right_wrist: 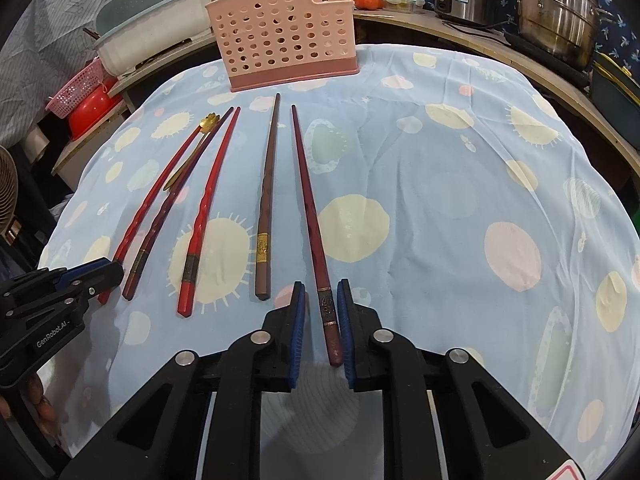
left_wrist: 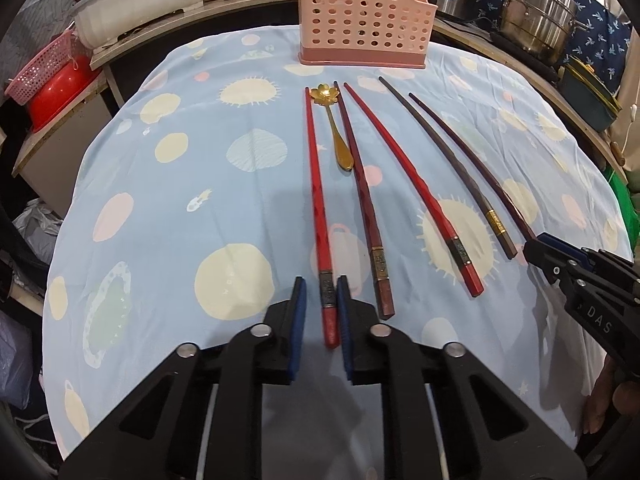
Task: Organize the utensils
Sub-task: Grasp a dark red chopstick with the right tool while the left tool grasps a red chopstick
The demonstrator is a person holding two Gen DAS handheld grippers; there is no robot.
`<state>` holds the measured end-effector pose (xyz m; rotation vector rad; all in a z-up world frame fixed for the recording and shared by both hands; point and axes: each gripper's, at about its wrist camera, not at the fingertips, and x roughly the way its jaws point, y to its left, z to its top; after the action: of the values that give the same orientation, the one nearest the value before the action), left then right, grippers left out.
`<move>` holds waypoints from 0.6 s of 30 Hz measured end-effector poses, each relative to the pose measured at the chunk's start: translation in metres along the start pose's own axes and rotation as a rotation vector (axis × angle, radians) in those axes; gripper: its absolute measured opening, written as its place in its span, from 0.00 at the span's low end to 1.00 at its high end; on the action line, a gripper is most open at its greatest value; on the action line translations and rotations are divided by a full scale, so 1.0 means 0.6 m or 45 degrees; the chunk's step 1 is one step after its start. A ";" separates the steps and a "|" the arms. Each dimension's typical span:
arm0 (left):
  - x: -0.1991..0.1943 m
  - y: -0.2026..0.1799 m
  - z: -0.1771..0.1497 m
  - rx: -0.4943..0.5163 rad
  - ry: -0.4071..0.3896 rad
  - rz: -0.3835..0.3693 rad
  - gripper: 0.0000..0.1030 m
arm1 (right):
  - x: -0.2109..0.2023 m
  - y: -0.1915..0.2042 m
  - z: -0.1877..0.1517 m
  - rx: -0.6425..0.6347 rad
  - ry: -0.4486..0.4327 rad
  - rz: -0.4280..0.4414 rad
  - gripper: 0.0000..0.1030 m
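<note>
Several long chopsticks and a gold flower-headed spoon [left_wrist: 334,120] lie side by side on the blue patterned tablecloth [left_wrist: 200,200], pointing toward a pink perforated utensil holder [left_wrist: 362,20] at the far edge. My left gripper [left_wrist: 322,292] is open, its jaws straddling the thick end of the leftmost red chopstick [left_wrist: 318,200]. My right gripper [right_wrist: 321,294] is open, its jaws straddling the thick end of the rightmost dark red chopstick [right_wrist: 308,208]. The holder [right_wrist: 280,36] also shows in the right wrist view, as does the spoon [right_wrist: 208,123].
Steel pots [left_wrist: 536,20] stand on the counter at the back right. A white tub [left_wrist: 136,4] and a pink basket over a red bowl [left_wrist: 44,76] sit at the left. Oil bottles and a tomato [right_wrist: 370,0] stand behind the holder.
</note>
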<state>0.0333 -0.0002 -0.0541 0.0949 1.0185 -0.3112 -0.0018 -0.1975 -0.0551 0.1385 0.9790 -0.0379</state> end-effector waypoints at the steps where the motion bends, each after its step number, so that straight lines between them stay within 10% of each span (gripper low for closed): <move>1: 0.000 -0.001 0.000 0.003 0.001 -0.005 0.08 | 0.000 0.001 0.000 -0.001 0.000 0.000 0.12; 18: -0.037 0.010 0.005 -0.048 -0.040 -0.050 0.08 | -0.025 0.001 -0.004 0.011 -0.031 0.029 0.07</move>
<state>0.0268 0.0094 -0.0340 0.0354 0.9953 -0.3284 -0.0120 -0.1970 -0.0438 0.1570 0.9529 -0.0232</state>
